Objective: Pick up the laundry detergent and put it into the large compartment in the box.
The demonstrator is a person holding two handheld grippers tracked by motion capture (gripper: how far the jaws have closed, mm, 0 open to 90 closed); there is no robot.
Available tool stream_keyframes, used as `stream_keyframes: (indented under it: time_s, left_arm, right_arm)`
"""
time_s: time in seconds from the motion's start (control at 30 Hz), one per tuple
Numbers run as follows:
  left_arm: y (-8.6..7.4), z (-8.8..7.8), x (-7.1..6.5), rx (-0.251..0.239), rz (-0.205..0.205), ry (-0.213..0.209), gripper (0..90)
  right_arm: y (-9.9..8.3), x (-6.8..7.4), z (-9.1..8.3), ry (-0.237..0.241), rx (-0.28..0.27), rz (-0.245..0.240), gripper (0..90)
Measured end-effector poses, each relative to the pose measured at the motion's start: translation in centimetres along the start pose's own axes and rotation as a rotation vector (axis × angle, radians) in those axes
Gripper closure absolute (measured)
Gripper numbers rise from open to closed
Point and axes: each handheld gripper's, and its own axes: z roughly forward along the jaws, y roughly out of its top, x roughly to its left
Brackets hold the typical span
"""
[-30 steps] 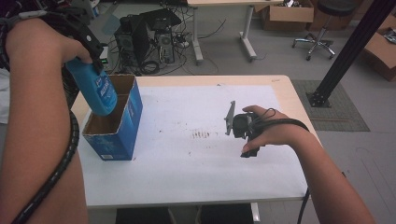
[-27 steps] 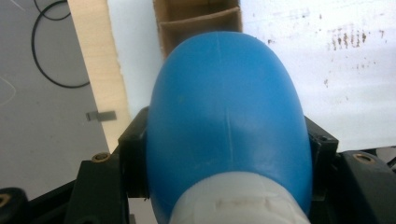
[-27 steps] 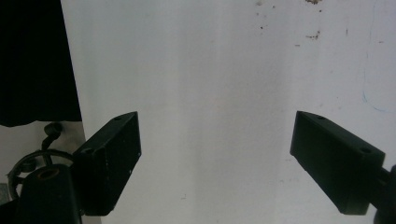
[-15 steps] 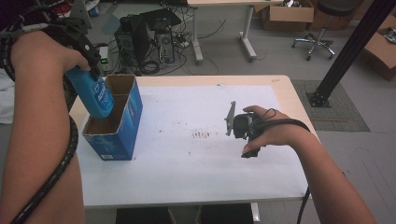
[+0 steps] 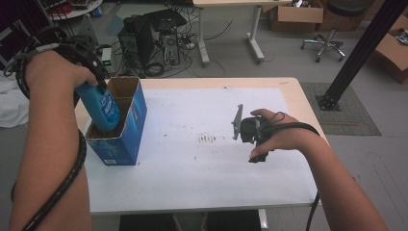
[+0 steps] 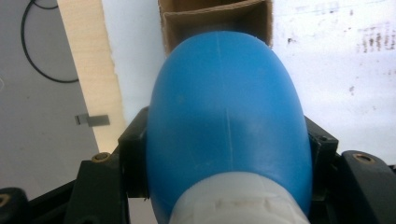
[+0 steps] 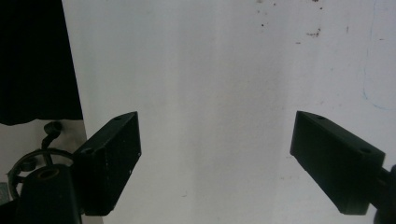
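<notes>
High view: left gripper clamped on blue bottle, bottom end dipped into open blue cardboard box at left edge of white table. Right gripper held over table's right half, well apart from box.

Left gripper view: bottle pinched between both jaws, white cap nearest, box opening just beyond.

Right gripper view: jaws spread wide over bare, speckled tabletop.

Black gripper jaws, brass-looking screws, ribbed black cable.
</notes>
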Motion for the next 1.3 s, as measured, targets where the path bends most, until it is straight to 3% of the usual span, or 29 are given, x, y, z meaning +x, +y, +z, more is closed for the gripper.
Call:
stream_keyframes:
  time_s: [0.63, 1.3]
  left_arm:
    - [0.3, 6.6, -0.3, 0.042, 0.016, -0.018, 37.8]
    - [0.6, 11.2, -0.5, 0.081, 0.031, -0.027, 37.8]
  right_arm:
    - [0.2, 0.0, 0.0, -0.002, -0.003, -0.005, 16.6]
    - [0.4, 0.0, 0.2, -0.007, -0.005, -0.012, 16.6]
